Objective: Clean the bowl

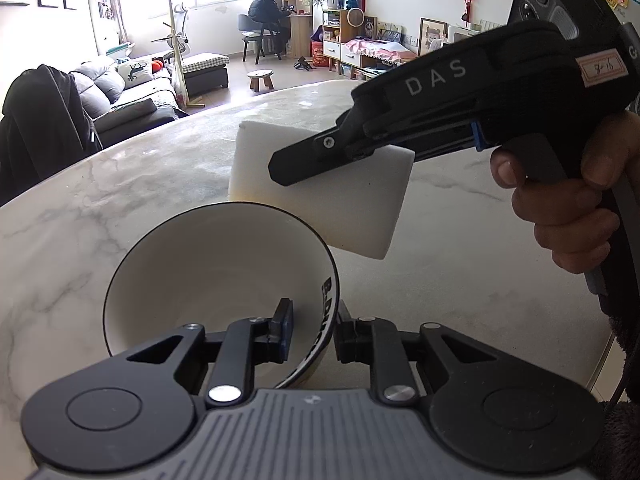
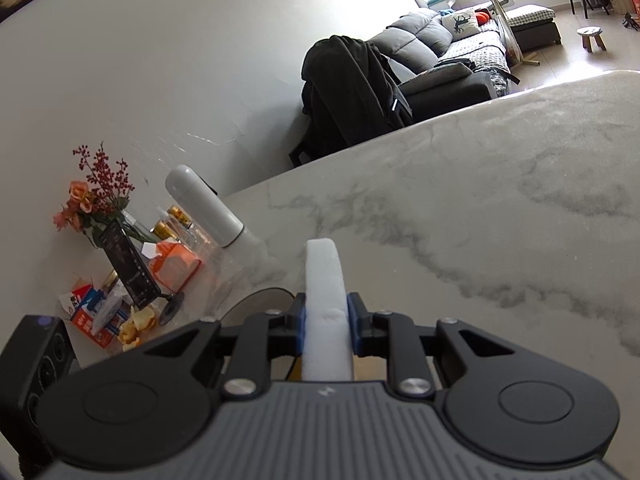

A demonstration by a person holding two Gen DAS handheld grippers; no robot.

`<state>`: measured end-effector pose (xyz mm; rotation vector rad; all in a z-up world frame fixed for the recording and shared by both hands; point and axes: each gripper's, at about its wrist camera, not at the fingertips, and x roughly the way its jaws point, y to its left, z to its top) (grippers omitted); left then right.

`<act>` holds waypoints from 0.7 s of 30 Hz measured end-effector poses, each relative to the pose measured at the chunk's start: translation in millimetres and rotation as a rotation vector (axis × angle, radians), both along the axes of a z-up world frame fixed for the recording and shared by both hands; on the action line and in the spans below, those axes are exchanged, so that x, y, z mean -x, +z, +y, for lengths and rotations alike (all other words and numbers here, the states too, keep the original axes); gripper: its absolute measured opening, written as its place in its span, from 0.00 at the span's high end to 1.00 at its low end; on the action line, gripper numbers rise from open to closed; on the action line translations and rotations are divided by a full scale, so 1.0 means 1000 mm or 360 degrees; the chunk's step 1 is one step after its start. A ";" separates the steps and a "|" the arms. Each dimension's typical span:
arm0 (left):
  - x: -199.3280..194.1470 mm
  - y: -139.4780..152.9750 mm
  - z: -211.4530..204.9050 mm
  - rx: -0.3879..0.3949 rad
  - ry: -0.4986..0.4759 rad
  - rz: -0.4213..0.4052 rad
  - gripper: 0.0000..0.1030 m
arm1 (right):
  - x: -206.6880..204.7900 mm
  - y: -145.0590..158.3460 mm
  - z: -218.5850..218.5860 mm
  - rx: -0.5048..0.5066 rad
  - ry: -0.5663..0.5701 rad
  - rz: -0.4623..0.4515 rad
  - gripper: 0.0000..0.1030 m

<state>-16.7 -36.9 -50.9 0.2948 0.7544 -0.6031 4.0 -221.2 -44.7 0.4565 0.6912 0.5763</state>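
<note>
A white bowl (image 1: 216,272) with a black outside and white lettering is tilted on its side over the marble table (image 1: 100,216). My left gripper (image 1: 314,328) is shut on the bowl's rim, one finger inside and one outside. My right gripper (image 2: 326,320) is shut on a white sponge block (image 2: 325,300). In the left wrist view the right gripper (image 1: 288,164) holds the sponge (image 1: 340,196) just above and behind the bowl's upper rim, apart from the inside. A sliver of the bowl's rim (image 2: 260,300) shows in the right wrist view.
At the table's left end by the wall stand a white bottle (image 2: 204,204), a flower vase (image 2: 124,252), an orange box (image 2: 174,266) and small packets. A chair with a dark coat (image 2: 352,92) stands beyond the table's far edge.
</note>
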 end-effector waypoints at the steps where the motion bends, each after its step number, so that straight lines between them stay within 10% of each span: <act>1: 0.000 0.000 0.000 -0.0001 0.0000 0.0000 0.80 | 0.000 0.001 0.000 -0.0001 0.0001 -0.0008 0.78; 21: -0.001 0.001 -0.002 -0.0009 0.0016 0.0013 0.80 | 0.000 0.005 0.001 0.0024 0.0017 -0.0007 0.78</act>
